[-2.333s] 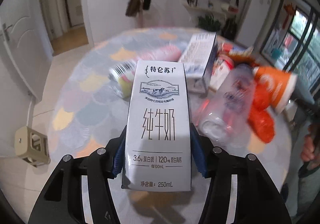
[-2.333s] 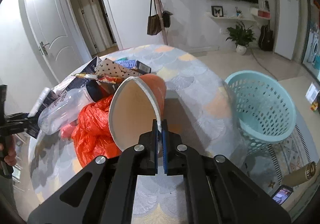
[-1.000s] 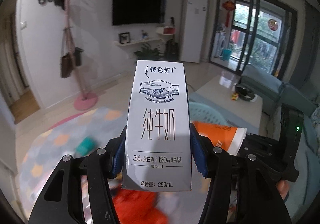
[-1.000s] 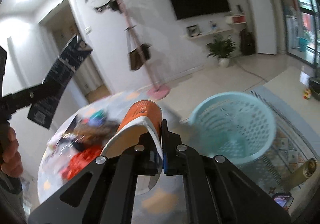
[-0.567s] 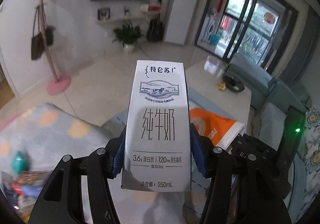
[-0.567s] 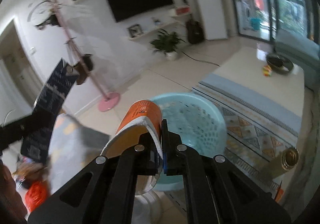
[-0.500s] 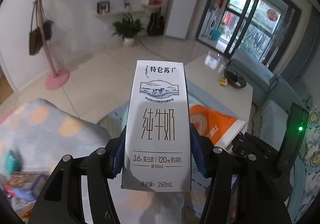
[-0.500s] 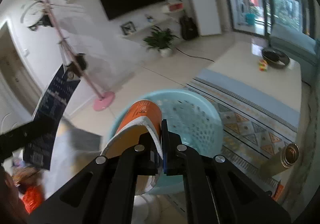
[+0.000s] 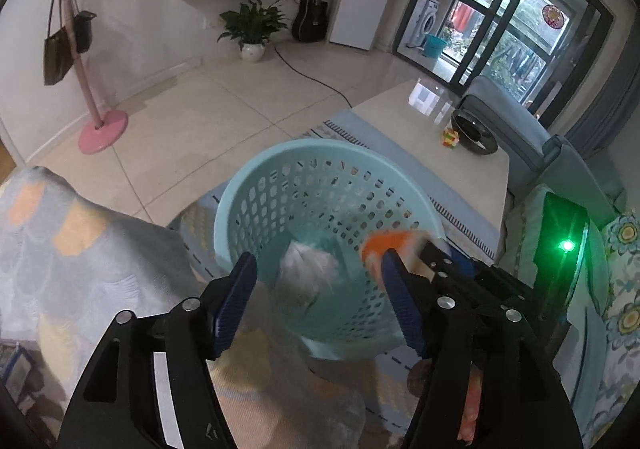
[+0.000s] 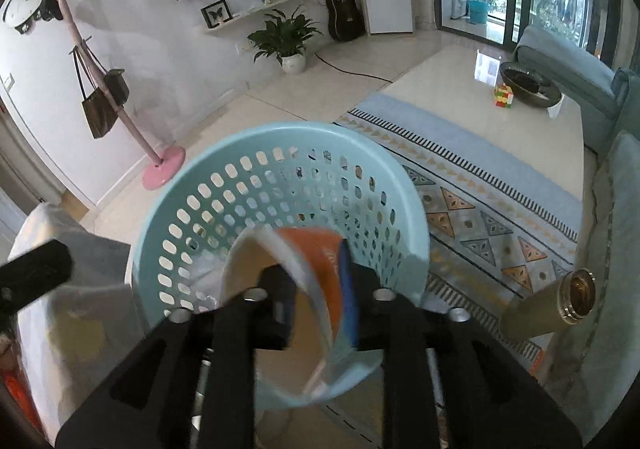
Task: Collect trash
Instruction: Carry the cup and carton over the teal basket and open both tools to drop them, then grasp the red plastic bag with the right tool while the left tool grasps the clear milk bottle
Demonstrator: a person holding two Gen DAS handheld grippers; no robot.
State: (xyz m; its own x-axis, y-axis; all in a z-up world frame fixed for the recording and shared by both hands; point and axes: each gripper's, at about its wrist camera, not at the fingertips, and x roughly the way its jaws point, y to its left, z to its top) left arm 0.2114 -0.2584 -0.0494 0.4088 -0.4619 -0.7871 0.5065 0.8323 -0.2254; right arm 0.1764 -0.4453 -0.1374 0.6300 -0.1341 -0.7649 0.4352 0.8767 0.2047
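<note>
A: Left hand-held gripper?

B: Seen over the basket, pointed steeply down. Blue ribbed pads stood well apart and were opening, with nothing pressed between them.

A: And the carton?

B: Caught as a white, blurred, boxy shape below those pads, inside the basket, near its floor. Touching the floor or not: could not tell.

A: Right hand-held gripper?

B: Also tilted down over the basket. Jaws were parted a little and opening. Had the cup standing between them, its thin rim in the gap, smeared by blur and not clearly pinched.

A: Cup's look?

B: Paper, by the look of it: round and tapered, orange outside, pale cream inside, with a white rolled lip. Mouth faced back toward the camera. Hung within the basket's rim, against the near wall.

A: Basket itself?

B: Pale teal plastic, smooth and round, flared toward a thick lip. Walls pierced with rows of oval holes. Stood on the floor, partly on a patterned woven rug.

A: Counter?

B: Just beside the basket, at the left edge. Draped in a soft quilted cloth with grey, orange and cream scallops.
</note>
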